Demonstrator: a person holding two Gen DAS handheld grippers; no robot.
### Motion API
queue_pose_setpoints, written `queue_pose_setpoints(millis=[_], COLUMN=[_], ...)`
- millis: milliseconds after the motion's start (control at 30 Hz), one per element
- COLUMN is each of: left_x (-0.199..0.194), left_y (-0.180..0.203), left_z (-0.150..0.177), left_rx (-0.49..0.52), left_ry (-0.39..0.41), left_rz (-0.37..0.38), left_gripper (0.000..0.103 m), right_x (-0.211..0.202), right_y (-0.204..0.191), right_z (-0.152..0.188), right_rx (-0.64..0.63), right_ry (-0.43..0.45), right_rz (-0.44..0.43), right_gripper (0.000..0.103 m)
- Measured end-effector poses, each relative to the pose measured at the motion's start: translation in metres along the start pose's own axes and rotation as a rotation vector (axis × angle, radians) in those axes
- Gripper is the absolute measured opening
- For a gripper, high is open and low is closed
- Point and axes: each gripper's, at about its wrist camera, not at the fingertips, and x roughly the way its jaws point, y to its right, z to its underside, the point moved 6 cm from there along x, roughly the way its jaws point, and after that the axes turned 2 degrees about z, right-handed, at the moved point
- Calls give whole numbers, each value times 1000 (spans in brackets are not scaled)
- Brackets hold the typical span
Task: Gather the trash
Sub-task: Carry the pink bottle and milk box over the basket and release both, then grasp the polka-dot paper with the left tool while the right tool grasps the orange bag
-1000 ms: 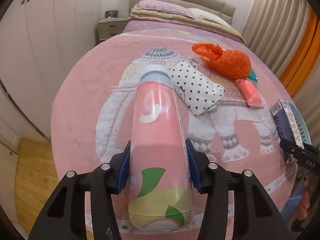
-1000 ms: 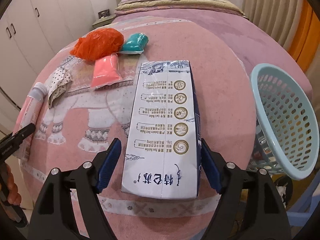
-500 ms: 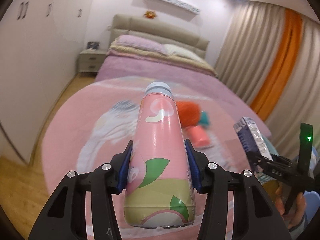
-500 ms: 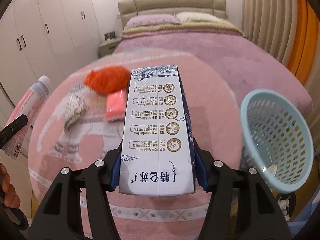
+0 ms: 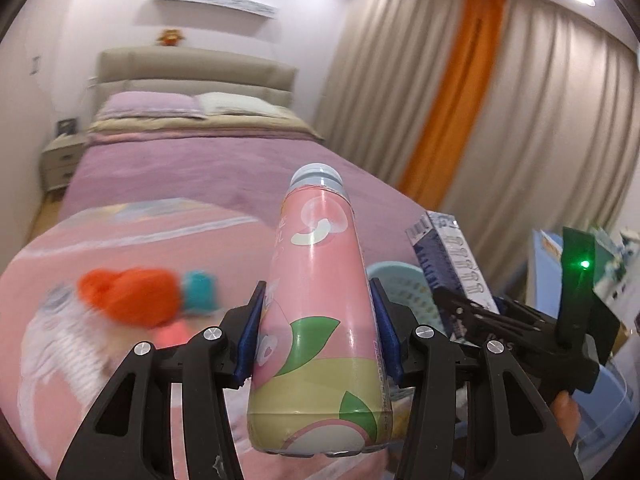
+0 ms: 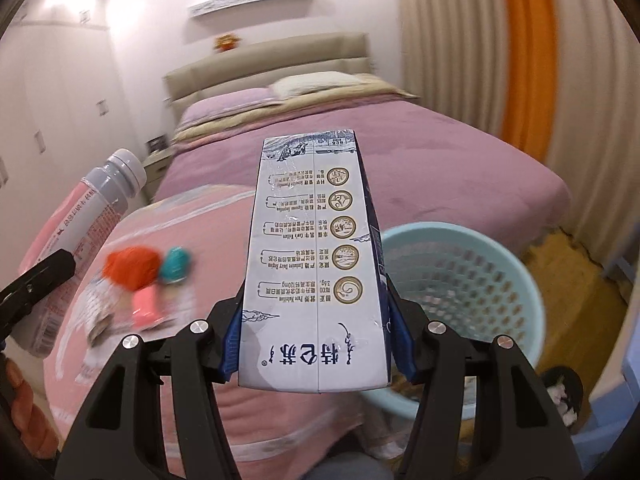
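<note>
A pink bottle [image 5: 316, 312] is pinched by the left tongs [image 5: 318, 336]. A milk carton [image 6: 316, 264] is pinched by the right tongs [image 6: 316, 344], beside the blue basket [image 6: 472, 280].

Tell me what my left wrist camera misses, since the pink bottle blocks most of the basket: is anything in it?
Observer: From the right wrist view the light blue basket is open-topped beside the bed; its bottom is hidden behind the milk carton.
Operator: Is the right gripper holding firm?
Observer: Yes, the right gripper has both pads pressed on the carton's sides.
Operator: What trash remains on the bed?
Observer: An orange bag, a teal packet and a pink packet lie together, blurred.
</note>
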Motion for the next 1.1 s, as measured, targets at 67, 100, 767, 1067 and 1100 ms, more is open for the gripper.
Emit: queue_pose_setpoints(millis=[67,100,767,1067,1100], left_x=[20,37,207,177,174], left_y=[14,26,92,92,91], left_z=[-3,-5,54,45,43], left_rx=[19,28,-2,36,36], left_ry=[-23,-48,-423,-357,-349], left_rz=[22,52,264,259,263], left_gripper=[47,47,48,59,59], right_x=[9,13,86,74,72], right_y=[23,32,148,143,139], right_z=[-2,-1,54,55,53], right_rx=[47,66,297,281,277], right_ry=[-16,-25,-239,-212,-207], right_rz=[23,31,173,135,129], right_gripper=[55,55,56,65,65])
